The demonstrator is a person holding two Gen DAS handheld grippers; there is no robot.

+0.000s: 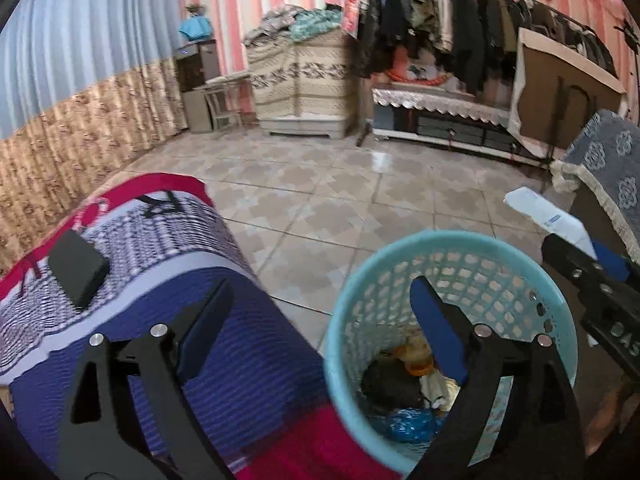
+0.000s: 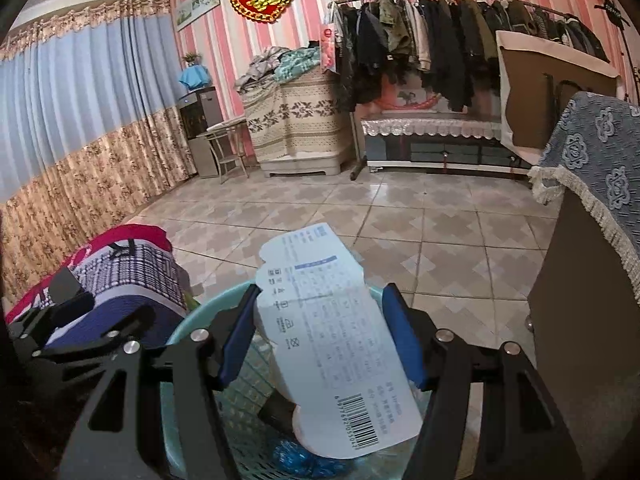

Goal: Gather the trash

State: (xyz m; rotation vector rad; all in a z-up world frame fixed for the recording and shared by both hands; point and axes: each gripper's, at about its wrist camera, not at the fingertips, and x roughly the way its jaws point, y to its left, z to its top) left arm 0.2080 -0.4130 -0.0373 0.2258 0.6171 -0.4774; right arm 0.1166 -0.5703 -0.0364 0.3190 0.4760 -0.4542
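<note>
A light blue plastic trash basket (image 1: 360, 288) stands on the tiled floor, with several bits of rubbish inside. My left gripper (image 1: 320, 304) is open and empty; its right finger hangs over the basket's mouth, its left finger over a patterned cushion. My right gripper (image 2: 320, 312) is shut on a white printed package (image 2: 332, 340) with a barcode, held directly above the basket (image 2: 188, 328). The package (image 1: 548, 212) and the right gripper also show at the right edge of the left wrist view.
A cushion or stool with a blue, white and red cover (image 1: 160, 280) stands left of the basket, with a black device (image 1: 78, 272) on it. A cabinet with a blue fringed cloth (image 2: 592, 208) stands at right. Curtains, a clothes rack (image 2: 440, 32) and a low cabinet line the far walls.
</note>
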